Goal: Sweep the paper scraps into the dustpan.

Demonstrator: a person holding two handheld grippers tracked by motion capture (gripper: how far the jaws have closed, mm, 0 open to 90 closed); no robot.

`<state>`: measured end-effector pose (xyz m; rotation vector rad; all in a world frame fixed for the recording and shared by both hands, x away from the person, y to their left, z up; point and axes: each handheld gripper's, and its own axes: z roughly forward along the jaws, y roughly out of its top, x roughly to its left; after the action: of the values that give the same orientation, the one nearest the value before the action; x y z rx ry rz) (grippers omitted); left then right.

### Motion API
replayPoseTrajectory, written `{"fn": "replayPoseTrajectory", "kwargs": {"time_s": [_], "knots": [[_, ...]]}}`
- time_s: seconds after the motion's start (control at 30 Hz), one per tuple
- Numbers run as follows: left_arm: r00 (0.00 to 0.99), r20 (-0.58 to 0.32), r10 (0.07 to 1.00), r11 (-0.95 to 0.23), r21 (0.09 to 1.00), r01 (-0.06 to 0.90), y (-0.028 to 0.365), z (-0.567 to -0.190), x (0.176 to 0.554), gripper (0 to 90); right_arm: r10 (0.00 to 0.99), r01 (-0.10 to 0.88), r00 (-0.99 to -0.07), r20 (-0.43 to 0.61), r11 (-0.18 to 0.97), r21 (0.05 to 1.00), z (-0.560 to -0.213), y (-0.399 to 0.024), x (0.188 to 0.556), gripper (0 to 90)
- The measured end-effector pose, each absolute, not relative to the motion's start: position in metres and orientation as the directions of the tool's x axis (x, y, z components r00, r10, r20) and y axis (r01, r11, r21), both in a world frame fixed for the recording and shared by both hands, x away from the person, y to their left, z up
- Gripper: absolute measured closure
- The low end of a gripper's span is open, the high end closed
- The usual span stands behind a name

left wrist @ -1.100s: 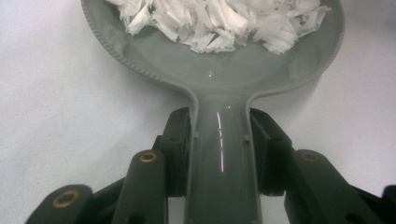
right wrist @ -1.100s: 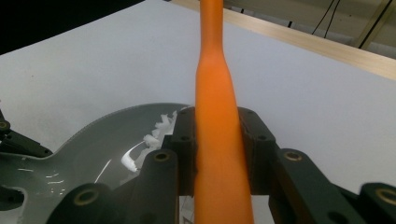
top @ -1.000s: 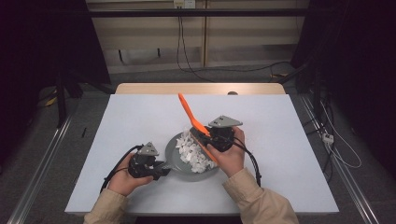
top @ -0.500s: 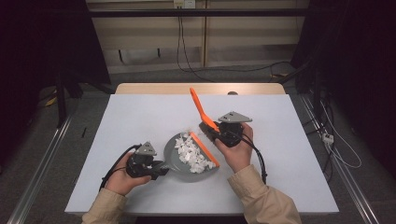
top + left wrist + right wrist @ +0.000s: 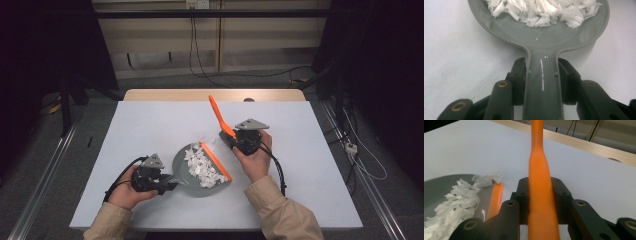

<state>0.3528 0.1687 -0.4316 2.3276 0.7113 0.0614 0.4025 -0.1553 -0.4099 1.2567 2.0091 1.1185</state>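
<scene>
The grey dustpan lies on the counter, its handle clamped in the left gripper; the orange brush is clamped in the right gripper; paper scraps could be spilled over the rim if the pan is tilted; a few scraps at the lip could be missed.

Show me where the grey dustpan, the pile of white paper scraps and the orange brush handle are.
grey dustpan (image 5: 541, 75), left gripper view, on its handle.
white paper scraps (image 5: 200, 165), high view, middle of the pile in the pan.
orange brush handle (image 5: 539, 170), right gripper view, on the shaft above the claw.
</scene>
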Motion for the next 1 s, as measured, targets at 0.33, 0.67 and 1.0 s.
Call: {"fn": "replayPoseTrajectory", "kwargs": {"time_s": [0.33, 0.67, 1.0], "knots": [[0.839, -0.149, 0.523, -0.596, 0.639, 0.485, 0.17, -0.433, 0.353, 56.8, 0.91, 0.467, -0.414, -0.008, 0.219, 0.857, -0.428, -0.149, 0.434, 71.7], [0.838, -0.155, 0.524, -0.601, 0.63, 0.492, 0.168, -0.434, 0.355, 61.8, 0.841, 0.416, -0.54, -0.03, 0.298, 0.859, -0.432, -0.116, 0.441, 71.6], [0.833, -0.164, 0.529, -0.596, 0.627, 0.502, 0.168, -0.433, 0.356, 61.8, 0.75, 0.379, -0.661, 0.008, 0.324, 0.867, -0.423, -0.106, 0.411, 71.6]]}}
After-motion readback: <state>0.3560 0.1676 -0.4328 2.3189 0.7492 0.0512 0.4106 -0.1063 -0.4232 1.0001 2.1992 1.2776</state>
